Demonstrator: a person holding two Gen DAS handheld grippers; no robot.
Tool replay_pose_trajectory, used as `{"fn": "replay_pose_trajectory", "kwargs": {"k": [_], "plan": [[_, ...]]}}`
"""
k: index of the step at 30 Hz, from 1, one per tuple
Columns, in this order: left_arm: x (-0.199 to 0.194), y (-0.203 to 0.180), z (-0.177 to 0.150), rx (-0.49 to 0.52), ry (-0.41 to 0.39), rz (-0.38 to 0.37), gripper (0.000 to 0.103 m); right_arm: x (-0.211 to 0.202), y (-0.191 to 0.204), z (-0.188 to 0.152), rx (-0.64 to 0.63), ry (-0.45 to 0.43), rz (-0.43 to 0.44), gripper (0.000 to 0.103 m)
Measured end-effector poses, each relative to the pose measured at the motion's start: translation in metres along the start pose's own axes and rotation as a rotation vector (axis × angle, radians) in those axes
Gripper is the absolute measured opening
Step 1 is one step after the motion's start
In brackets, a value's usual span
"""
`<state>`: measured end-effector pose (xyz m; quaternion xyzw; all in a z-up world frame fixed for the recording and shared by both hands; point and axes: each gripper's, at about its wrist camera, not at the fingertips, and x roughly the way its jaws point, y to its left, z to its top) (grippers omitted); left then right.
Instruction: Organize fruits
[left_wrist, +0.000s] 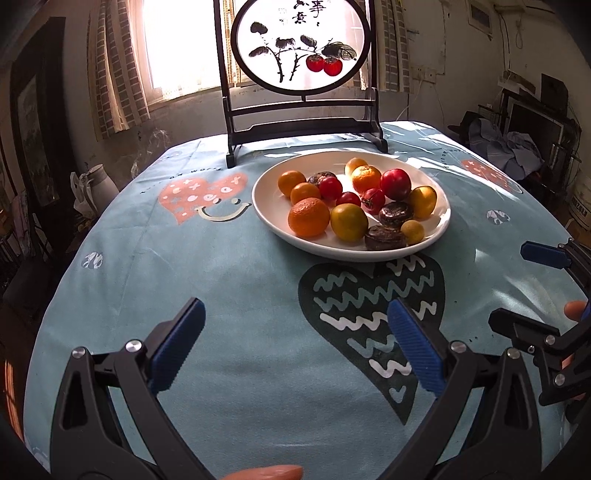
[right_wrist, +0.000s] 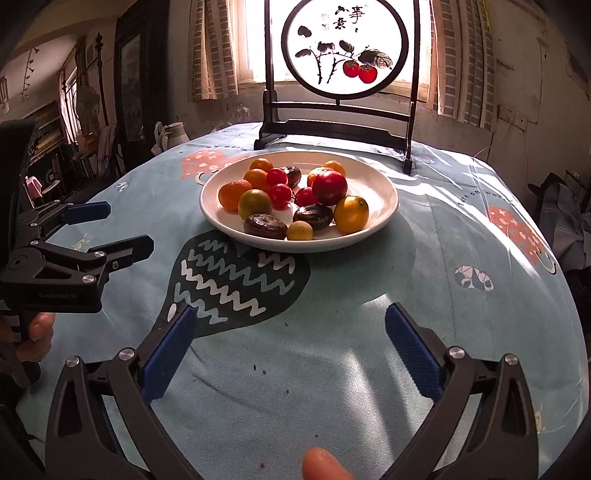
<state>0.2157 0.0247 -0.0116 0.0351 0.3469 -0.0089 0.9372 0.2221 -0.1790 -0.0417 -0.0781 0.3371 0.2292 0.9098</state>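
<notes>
Both tongs, left gripper (left_wrist: 295, 350) & right gripper (right_wrist: 291, 354), hung wide apart w/ nothing held, near fruits (left_wrist: 351, 203) heaped mixed on plate (left_wrist: 269, 218) (sorted or not: unclear), so any pick wanted soft squeeze.

A light blue tablecloth (left_wrist: 229, 280) covers the bench, printed with a pink heart with a smile (left_wrist: 201, 194), a dark teal heart crossed by white zigzags (left_wrist: 373, 314) and, toward the right edge, another pink heart (right_wrist: 517, 229). At the far end stands a dark wooden screen stand (left_wrist: 303, 125) holding a round backlit panel (left_wrist: 301, 40) painted with two red persimmons on a branch and black calligraphy. Behind it a bright window (left_wrist: 177, 44) is flanked by brick-patterned curtains (left_wrist: 118, 70). A pale jug (left_wrist: 98, 182) sits beyond the left edge of the bench.
</notes>
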Motion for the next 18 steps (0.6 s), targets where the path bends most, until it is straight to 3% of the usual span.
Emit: {"fn": "replay_pose_trajectory", "kwargs": {"k": [18], "plan": [[0.0014, 0.0026, 0.0001, -0.008, -0.001, 0.015, 0.101, 0.0012, -0.0024, 0.0001, 0.005, 0.006, -0.008, 0.102]]}}
